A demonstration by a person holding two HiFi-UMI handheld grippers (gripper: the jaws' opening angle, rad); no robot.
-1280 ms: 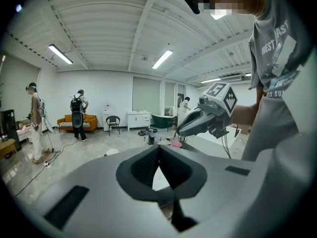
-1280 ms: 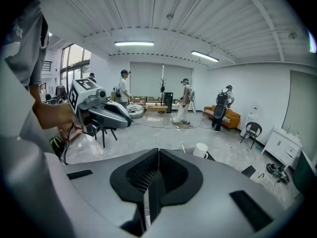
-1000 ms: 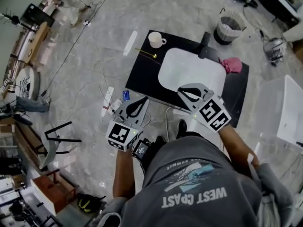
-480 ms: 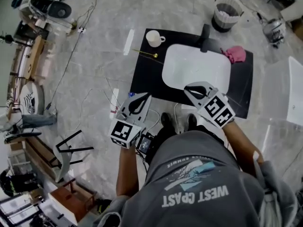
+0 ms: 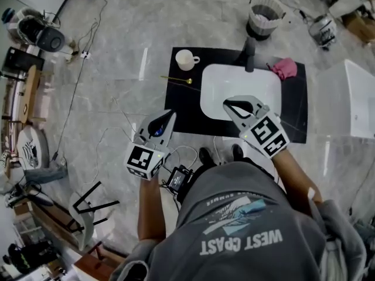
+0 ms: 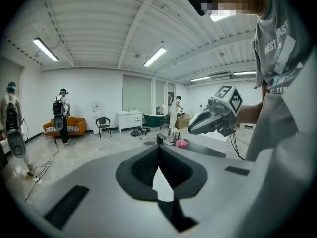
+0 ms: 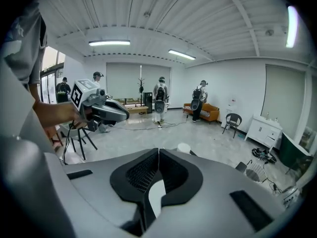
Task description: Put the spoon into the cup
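A white cup (image 5: 186, 59) stands at the far left corner of the black table (image 5: 296, 107). Just in front of it lies a thin gold spoon (image 5: 177, 79). My left gripper (image 5: 170, 115) hangs off the table's near left edge, shut and empty, well short of the spoon. My right gripper (image 5: 226, 103) hovers over the near rim of the white basin (image 5: 240, 89), jaws together with nothing in them. The right gripper view shows its closed tips (image 7: 158, 150) and the cup (image 7: 184, 148) just beyond. In the left gripper view the closed tips (image 6: 158, 147) point across at the right gripper (image 6: 213, 118).
A pink cloth (image 5: 285, 68) and a black faucet (image 5: 250, 54) sit at the table's far side. Behind it stands a wire bin (image 5: 263, 16). Cables run over the floor at left, a black stool (image 5: 88, 209) stands near left, and a white box (image 5: 357, 98) at right. Several people stand far across the room.
The person has shifted, so the table now lies squarer ahead. The left gripper has swung leftward; the right one has come over the basin's near rim. Both jaws stay closed.
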